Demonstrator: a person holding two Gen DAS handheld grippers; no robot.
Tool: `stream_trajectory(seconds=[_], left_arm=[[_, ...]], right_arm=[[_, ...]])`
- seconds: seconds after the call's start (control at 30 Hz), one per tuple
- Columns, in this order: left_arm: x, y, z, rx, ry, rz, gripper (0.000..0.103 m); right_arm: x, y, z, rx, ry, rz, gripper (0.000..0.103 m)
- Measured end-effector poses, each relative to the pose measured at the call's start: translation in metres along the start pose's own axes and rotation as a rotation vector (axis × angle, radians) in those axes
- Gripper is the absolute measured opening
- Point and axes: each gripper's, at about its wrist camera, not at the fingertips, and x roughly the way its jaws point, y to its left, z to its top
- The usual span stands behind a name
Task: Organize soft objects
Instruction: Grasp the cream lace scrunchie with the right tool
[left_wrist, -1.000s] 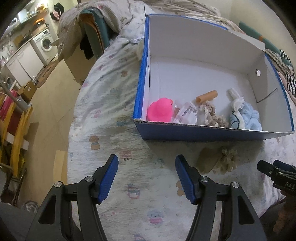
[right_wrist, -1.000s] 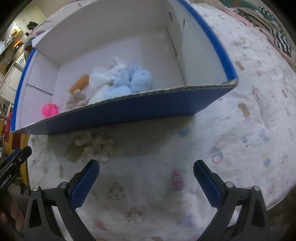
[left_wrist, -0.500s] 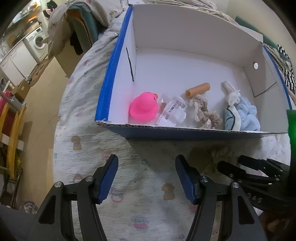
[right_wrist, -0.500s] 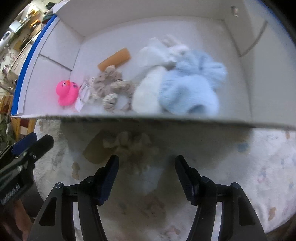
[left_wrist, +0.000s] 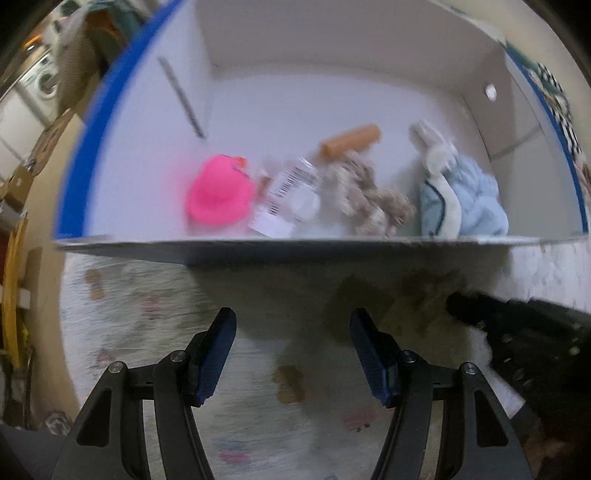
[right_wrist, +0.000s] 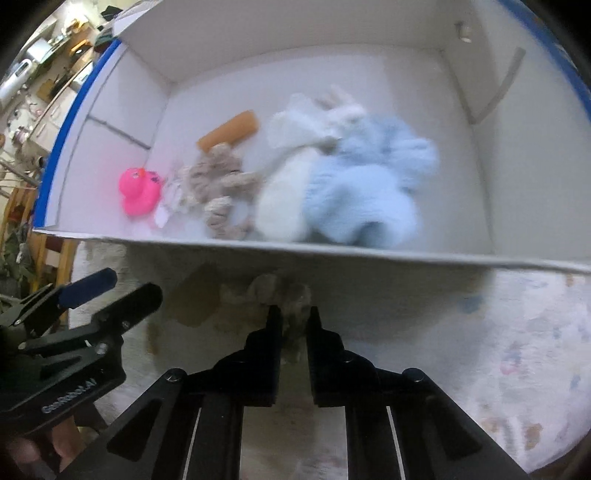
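Right hand-held gripper (right_wrist: 291, 317) clenched on beige soft toy (right_wrist: 284, 295), fingers nearly together with the fluffy fabric pinched between them. Toy lying on the bed sheet (right_wrist: 517, 350) just outside the near wall of the blue-and-white cardboard box (right_wrist: 258, 247), touching or almost touching that wall; hard to tell which through blur. Tan flat piece (right_wrist: 195, 299) just beside the toy on its left, identity unclear.

Left hand-held gripper (left_wrist: 291, 350) released, blue pads wide apart, nothing between them, hovering over the sheet near the box's near wall, left of the toy.

Inside box, along near wall, left to right: pink rubber duck (left_wrist: 219, 194), clear packet with barcode label (left_wrist: 291, 195), beige knotted rope toy (left_wrist: 365, 199), white and light-blue plush (left_wrist: 461, 199). Orange cylinder (left_wrist: 351, 142) behind the rope toy, farther in.
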Motion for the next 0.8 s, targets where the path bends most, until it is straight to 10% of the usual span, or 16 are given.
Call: stream_trajectory(seconds=[0.27,0.5,0.8], left_arm=[[0.026,-0.023,0.007,0.068,0.047,-0.074,0.052],[0.037,-0.03,0.009,0.083,0.104,-0.181,0.01],[0.019,-0.007,0.007,0.034,0.087,-0.218,0.007]], right_arm=[[-0.011,-0.027,-0.005,0.069,-0.024,0.003,0.014],[-0.006,-0.022,-0.008,0.057,-0.026,0.004,0.014],[-0.009,-0.016,-0.008,0.034,-0.022,0.018,0.014]])
